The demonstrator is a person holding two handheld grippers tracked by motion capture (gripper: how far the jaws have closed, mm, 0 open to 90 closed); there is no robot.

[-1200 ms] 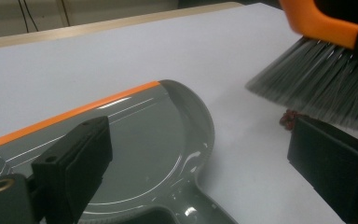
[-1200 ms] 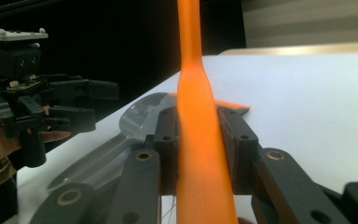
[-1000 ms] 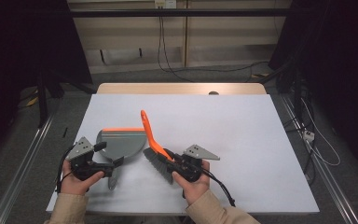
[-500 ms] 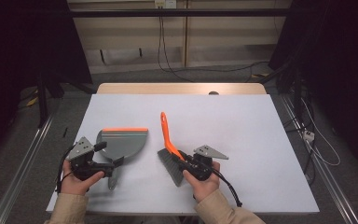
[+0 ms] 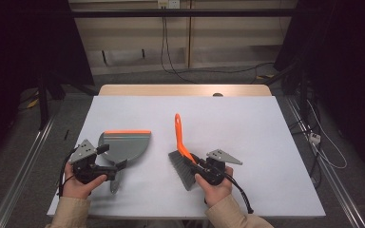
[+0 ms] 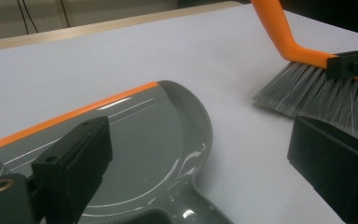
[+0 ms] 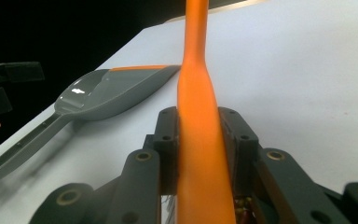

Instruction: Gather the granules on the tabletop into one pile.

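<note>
Right gripper [image 5: 196, 164] was clamped on the orange handle of the brush [image 5: 181, 145], bristles resting on the white table [image 5: 247, 128], near centre-right. Left gripper [image 5: 116, 167] had its jaws apart, poised over the dustpan's handle. Dustpan [image 5: 126, 144] lay flat at near left, apart from the brush.

High cam overhead, facing fwd; gripper cams close, share dustpan [image 6: 135, 140].

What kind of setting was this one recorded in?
Likely a lab recording bay, not a home: a white-covered table on a bare floor with metal rails, dark curtains at the sides, and loose cables down the back wall.
</note>
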